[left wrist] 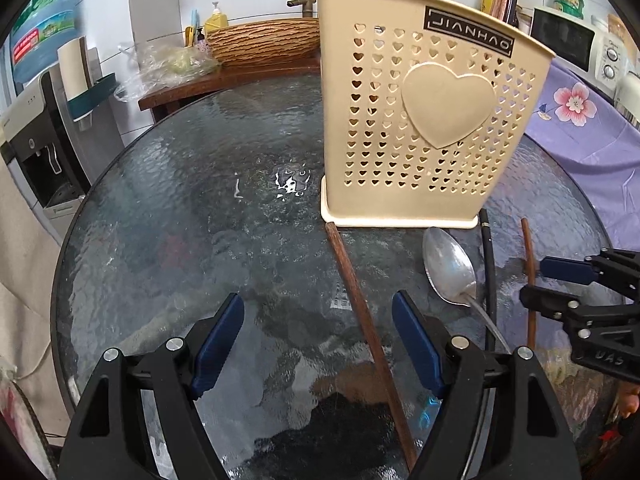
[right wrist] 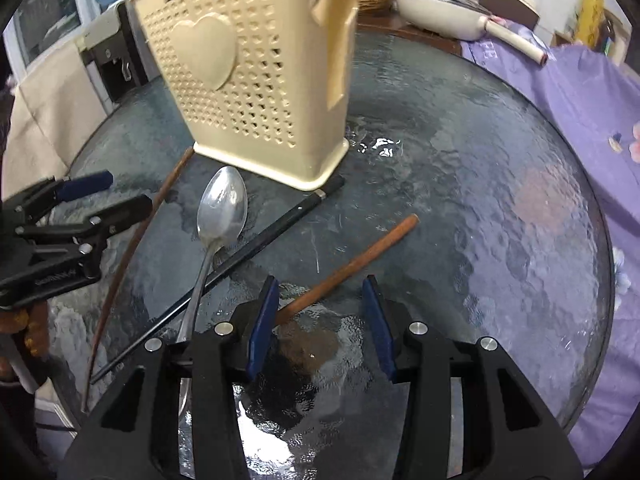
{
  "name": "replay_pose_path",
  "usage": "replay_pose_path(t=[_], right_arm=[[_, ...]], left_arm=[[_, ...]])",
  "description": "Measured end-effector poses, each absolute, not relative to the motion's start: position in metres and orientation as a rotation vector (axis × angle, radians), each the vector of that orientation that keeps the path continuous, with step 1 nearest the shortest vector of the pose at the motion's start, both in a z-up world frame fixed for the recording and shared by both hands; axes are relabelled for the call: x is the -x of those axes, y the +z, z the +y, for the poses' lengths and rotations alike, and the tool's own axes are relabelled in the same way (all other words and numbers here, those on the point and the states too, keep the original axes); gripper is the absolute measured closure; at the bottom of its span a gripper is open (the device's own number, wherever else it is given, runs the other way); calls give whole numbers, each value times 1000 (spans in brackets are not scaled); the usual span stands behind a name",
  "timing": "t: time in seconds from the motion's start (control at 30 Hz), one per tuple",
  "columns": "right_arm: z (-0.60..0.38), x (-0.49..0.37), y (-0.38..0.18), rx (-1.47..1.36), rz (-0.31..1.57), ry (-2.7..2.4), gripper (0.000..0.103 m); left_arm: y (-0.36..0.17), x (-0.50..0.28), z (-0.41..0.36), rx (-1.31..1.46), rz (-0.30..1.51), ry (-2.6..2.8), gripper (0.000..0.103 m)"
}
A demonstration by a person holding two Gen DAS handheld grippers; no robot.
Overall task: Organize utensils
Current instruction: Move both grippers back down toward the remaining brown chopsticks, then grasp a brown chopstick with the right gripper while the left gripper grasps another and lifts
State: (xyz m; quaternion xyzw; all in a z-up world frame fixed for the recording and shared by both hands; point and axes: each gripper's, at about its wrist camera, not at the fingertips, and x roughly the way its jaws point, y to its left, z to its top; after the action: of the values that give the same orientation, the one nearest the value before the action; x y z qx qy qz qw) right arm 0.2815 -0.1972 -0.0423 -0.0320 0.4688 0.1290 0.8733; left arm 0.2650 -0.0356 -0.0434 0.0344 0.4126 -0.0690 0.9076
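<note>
A cream perforated utensil holder (left wrist: 424, 120) with a heart stands on the round glass table (left wrist: 200, 184); it also shows in the right wrist view (right wrist: 256, 80). In front of it lie a brown chopstick (left wrist: 360, 308), a metal spoon (left wrist: 450, 266), a black chopstick (left wrist: 489, 272) and a second brown chopstick (left wrist: 530, 280). My left gripper (left wrist: 318, 320) is open and empty, the first brown chopstick between its pads. My right gripper (right wrist: 320, 300) is open, astride the second brown chopstick (right wrist: 352, 264). The spoon (right wrist: 222, 208) and black chopstick (right wrist: 256, 252) lie to its left.
A wooden side table with a woven basket (left wrist: 264, 42) stands behind the glass table. A water dispenser (left wrist: 44, 136) is at the left. A purple floral cloth (left wrist: 588, 136) covers the surface at the right, with a microwave (left wrist: 576, 40) and a white pan (right wrist: 448, 12).
</note>
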Motion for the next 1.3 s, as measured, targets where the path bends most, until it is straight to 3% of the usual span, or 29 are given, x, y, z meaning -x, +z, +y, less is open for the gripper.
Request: replay_pose_path(t=[0.23, 0.4, 0.57, 0.73, 0.83, 1.07, 1.3], right_arm=[[-202, -287, -43, -3, 983, 244, 60], [-202, -299, -42, -30, 987, 209, 65], [-207, -315, -40, -91, 1000, 182, 81], [-208, -328, -39, -125, 1013, 172, 88], [-208, -335, -39, -133, 1017, 166, 90], [-217, -351, -40, -169, 1007, 164, 93], [-230, -354, -45, -218, 1000, 185, 95]], left_arm=[[-46, -271, -39, -83, 854, -130, 33], [-48, -276, -41, -75, 861, -122, 34], [-49, -289, -45, -97, 876, -118, 43], [-50, -305, -49, -100, 903, -123, 47], [-49, -313, -47, -78, 922, -129, 56], [-48, -315, -41, -83, 917, -119, 90], [-47, -315, -33, -49, 919, -117, 94]])
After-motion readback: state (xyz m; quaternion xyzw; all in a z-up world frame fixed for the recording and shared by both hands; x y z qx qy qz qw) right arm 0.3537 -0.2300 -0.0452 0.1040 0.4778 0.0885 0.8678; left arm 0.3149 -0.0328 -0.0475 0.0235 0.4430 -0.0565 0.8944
